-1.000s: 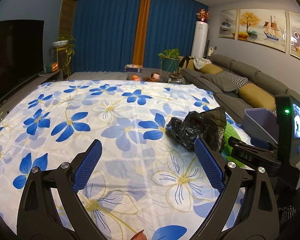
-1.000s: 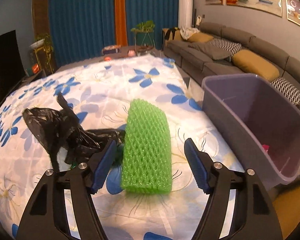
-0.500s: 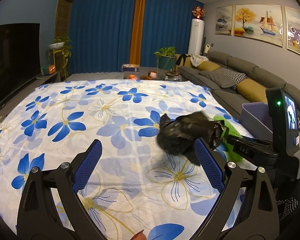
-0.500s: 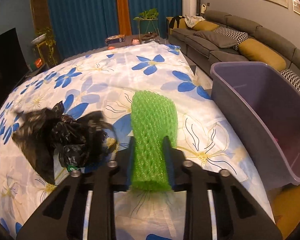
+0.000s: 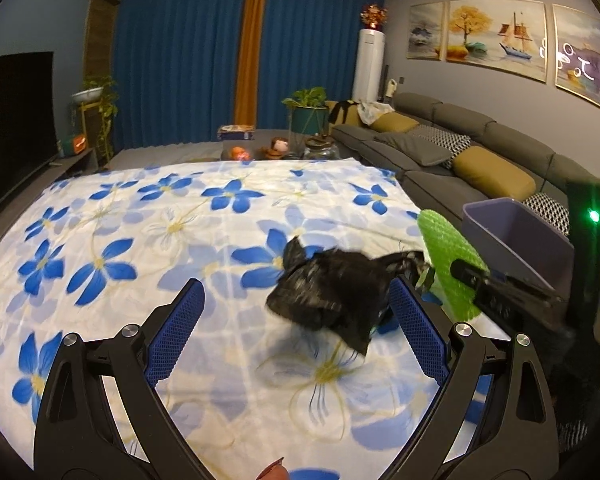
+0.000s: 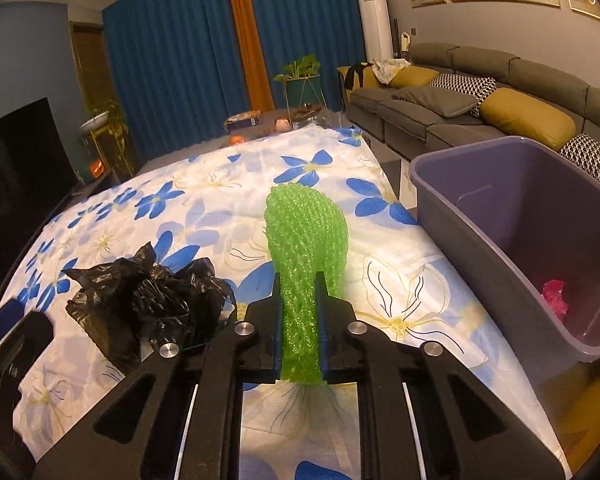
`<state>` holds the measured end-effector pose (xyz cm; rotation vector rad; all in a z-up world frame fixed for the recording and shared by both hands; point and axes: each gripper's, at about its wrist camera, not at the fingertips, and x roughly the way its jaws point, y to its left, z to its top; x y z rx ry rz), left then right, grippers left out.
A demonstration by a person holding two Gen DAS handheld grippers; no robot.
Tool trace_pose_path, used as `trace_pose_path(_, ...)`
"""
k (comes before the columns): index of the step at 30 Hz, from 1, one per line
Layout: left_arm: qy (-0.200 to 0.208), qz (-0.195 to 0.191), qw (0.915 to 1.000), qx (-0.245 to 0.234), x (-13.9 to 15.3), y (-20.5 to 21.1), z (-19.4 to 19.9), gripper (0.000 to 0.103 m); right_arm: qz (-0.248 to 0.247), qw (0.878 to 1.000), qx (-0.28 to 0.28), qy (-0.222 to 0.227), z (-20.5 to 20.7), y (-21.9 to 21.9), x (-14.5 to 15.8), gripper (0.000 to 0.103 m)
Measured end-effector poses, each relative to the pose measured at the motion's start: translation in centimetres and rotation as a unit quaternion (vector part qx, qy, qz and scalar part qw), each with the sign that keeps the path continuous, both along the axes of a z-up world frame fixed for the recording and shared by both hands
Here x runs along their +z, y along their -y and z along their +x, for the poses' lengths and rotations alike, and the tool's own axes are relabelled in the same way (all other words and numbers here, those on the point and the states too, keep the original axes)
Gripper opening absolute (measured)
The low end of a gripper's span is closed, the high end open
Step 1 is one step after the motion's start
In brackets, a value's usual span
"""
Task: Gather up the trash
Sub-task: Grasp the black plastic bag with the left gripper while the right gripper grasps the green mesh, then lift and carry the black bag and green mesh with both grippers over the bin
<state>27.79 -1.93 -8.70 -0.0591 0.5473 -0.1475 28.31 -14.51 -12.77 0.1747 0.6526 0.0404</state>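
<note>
Trash on this surface consists of two items: a green foam net sleeve [image 6: 306, 236] and a crumpled black plastic bag [image 6: 144, 300], both toward the right edge of the flower-printed cloth [image 6: 204, 216] that covers the surface. We find the right gripper [image 6: 299, 320] with its jaws closing on the near end of the sleeve, which is squeezed narrow between the pads while the free end fans out wide and stands tilted upward. We judge the step in hand to be the pickup of the sleeve; the next move calls for carrying it rightward over the rim of the purple bin [image 6: 500, 216] just off the right edge, then releasing it clear of the wall. The bin already holds a small pink scrap [image 6: 554, 294]. The sleeve is light, springy mesh and may catch on the pads at release. The left gripper [image 5: 296, 324] has its jaws wide apart and holds nothing; the bag sits just ahead of its right finger, blurred in the left wrist view, so we cannot tell whether it touches the sleeve. We judge the bag to be the next item.
</note>
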Motion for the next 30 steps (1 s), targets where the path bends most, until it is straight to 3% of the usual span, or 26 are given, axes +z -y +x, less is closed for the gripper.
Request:
trace_pose_path(5, -0.035, -0.018, 0.9991, -0.016, -1.0, 0.8, 3.3, 0.08, 0.007, 1.0, -0.002, 0.003, -0.2, 0.3, 0.0, 0.015)
trace_pose_path(11, -0.087, 0.002, 0.9956, -0.034, -3.2, 2.1, 5.8, 0.055, 0.008, 1.0, 0.004, 0.004, -0.3, 0.2, 0.0, 0.015)
trace_pose_path(12, -0.101, 0.008, 0.9942, -0.037, -3.7, 2.3, 6.1, 0.047, 0.007, 1.0, 0.006, 0.004, -0.3, 0.2, 0.0, 0.015)
trace_pose_path(13, -0.107, 0.002, 0.9934, -0.04, -3.9, 2.2, 6.2, 0.039, 0.006, 1.0, 0.008, 0.005, -0.3, 0.1, 0.0, 0.015)
trace_pose_path(21, -0.112, -0.054, 0.9918, -0.028, -4.1, 0.1, 6.2, 0.009, 0.002, 1.0, 0.014, 0.009, -0.4, -0.1, 0.1, 0.015)
trace_pose_path(30, -0.06, -0.05, 0.9969, -0.008, -1.2, -1.6, 2.9, 0.008, -0.011, 0.999, 0.022, 0.028, -0.9, -0.9, 0.7, 0.015)
